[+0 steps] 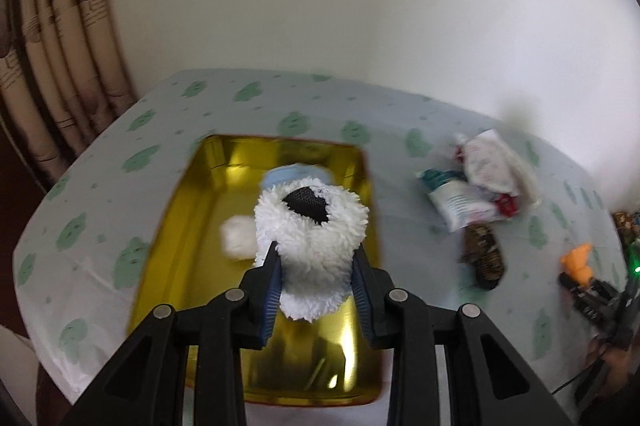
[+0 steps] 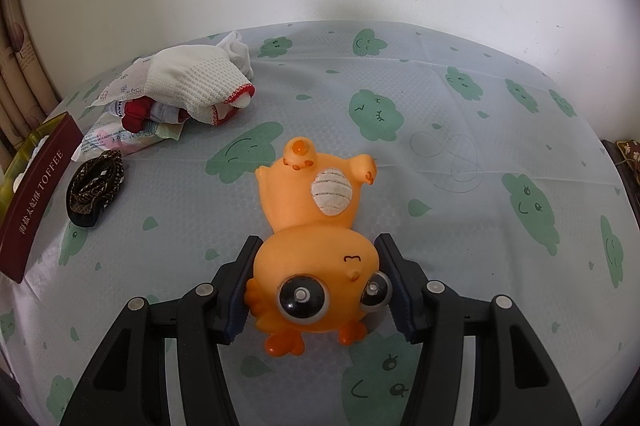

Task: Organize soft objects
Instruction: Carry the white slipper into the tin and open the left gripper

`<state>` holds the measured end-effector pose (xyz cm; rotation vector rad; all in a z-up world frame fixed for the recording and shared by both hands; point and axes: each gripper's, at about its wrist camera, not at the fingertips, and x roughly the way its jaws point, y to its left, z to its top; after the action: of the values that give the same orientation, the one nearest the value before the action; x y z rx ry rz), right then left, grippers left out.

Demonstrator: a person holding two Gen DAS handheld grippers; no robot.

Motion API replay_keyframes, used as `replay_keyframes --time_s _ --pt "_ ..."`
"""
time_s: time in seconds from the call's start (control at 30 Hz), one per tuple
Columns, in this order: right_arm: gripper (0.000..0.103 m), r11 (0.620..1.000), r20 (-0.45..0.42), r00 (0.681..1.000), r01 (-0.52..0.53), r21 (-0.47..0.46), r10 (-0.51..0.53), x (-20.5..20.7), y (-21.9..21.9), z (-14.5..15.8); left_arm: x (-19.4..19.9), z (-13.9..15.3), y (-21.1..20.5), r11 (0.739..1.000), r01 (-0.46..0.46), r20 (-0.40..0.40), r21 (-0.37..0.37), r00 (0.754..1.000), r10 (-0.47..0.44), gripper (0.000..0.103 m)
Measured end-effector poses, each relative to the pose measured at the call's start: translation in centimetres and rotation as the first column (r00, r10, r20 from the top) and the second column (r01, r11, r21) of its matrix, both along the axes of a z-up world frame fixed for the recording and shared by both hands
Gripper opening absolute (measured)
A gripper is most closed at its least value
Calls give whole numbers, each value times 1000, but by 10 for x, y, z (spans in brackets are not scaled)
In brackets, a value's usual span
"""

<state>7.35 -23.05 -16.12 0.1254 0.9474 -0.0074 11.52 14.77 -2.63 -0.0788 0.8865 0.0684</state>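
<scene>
Blurring in the left view hides detail, but your left gripper point(image 1: 316, 266) has its fingers clenched on a fluffy white sock point(image 1: 310, 230), cuff opening pointing away, above the gold tin point(image 1: 192, 210). Your right gripper point(image 2: 316, 282) grasps the orange squeeze toy point(image 2: 316, 234) by its head (belly up, feet pointing away) on the worktop point(image 2: 460, 186). Well left lie a cloth pile point(image 2: 188, 90) and a patterned band point(image 2: 94, 186).

Materials as I see them: fluffy white plush toy point(image 1: 312, 246); mirror-glossy gold tray point(image 1: 192, 226), apparently metal; smooth, rubbery orange squeeze toy point(image 2: 316, 266) with glossy eyes; matt, dimpled plastic-looking cloth point(image 2: 440, 186) on the table; knitted white fabric point(image 2: 192, 82).
</scene>
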Motion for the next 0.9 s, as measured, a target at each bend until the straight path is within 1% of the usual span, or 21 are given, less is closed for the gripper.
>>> replay_keyframes --time_s 0.2,0.27,0.37,0.5,0.67,0.9 --pt "55 1000 0 1000 0 -1 0 0 0 0 -10 -13 28 998 -55 -30 19 998 56 32" --pt "55 1000 0 1000 0 0 0 0 0 0 -12 -20 35 996 -75 -48 39 996 77 32" --pt "55 1000 0 1000 0 -1 0 0 0 0 -16 -27 45 996 -89 -62 27 994 90 32" --pt "55 1000 0 1000 0 -1 0 0 0 0 -16 -35 48 995 -90 -73 51 993 94 32" --pt "55 1000 0 1000 0 -2 0 0 0 0 -14 -44 52 994 -100 -98 49 990 104 33" --pt "55 1000 0 1000 0 -2 0 0 0 0 -12 -49 57 992 -116 -112 52 986 122 36"
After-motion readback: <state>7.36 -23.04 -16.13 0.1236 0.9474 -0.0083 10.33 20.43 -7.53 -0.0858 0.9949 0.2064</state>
